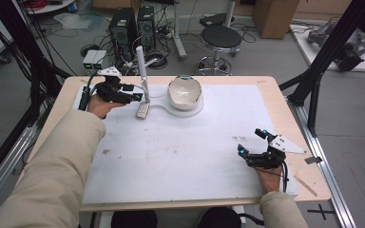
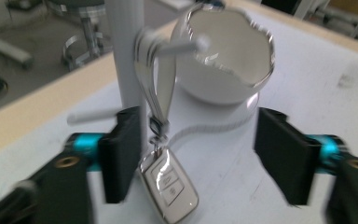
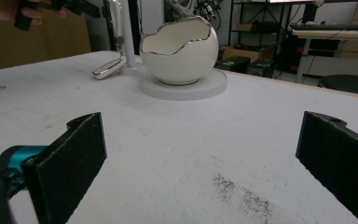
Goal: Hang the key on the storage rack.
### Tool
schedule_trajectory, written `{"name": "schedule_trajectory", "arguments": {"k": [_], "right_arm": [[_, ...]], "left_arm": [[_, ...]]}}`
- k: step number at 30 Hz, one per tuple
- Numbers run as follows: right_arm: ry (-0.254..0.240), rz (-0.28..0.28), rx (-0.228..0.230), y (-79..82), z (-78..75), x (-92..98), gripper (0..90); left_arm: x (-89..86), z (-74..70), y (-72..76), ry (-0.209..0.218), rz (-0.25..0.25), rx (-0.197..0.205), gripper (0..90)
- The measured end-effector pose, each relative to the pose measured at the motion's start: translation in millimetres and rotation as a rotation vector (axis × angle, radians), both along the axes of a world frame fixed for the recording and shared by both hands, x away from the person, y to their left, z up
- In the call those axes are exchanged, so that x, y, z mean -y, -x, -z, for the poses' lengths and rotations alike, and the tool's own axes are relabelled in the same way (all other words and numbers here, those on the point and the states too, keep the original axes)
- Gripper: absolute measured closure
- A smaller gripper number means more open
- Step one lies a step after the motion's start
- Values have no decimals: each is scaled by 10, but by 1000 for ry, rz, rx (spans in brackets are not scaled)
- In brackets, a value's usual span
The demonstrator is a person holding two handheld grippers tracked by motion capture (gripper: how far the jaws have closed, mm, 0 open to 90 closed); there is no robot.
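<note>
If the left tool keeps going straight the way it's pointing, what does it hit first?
Probably the key fob hanging by its strap from the white stand, just between the open left tool's pads. The egg-shaped bowl sits farther back; depth is unclear.

white key fob (image 2: pixel 170 186), chrome trim

left gripper (image 2: pixel 200 158): jaws seen spread apart, nothing pressed | key fob (image 2: pixel 169 184): hung by a silver strap (image 2: pixel 157 84) from a peg on the white post (image 2: pixel 125 51), lying between the jaws, close to one | egg-shaped bowl (image 2: pixel 226 56): seen behind on the white mat (image 2: pixel 307 93)
</note>
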State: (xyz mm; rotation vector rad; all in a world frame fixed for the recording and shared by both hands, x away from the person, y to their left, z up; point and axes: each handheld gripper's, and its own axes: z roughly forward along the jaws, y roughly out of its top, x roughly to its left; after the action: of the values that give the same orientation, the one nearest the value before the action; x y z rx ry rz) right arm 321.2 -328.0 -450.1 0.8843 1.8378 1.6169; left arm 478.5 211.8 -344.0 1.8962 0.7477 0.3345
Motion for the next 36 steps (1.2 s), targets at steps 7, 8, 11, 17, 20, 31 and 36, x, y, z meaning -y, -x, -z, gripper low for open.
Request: {"name": "schedule_trajectory", "arguments": {"k": [7, 8, 11, 17, 20, 31, 36], "right_arm": [[3, 5, -1, -1, -1, -3, 7], [2, 6, -3, 1, -2, -3, 7], [5, 5, 5, -2, -2, -6, 7], [6, 4, 4, -1, -2, -6, 7], [4, 3, 3, -1, -2, -4, 7], [2, 5, 15, 9, 1, 1, 7], [7, 3, 16, 13, 0, -4, 7]], "left_arm": [[-197, -47, 414, 38, -36, 77, 17], [-234, -50, 490, 41, -47, 102, 17], [-339, -63, 697, 69, -53, 162, 17], [-480, -74, 990, 109, -35, 233, 17], [-536, -46, 1097, 142, -27, 259, 17], [-641, 354, 1538, 199, -37, 324, 17], [-662, 599, 1735, 188, -70, 360, 17]]}}
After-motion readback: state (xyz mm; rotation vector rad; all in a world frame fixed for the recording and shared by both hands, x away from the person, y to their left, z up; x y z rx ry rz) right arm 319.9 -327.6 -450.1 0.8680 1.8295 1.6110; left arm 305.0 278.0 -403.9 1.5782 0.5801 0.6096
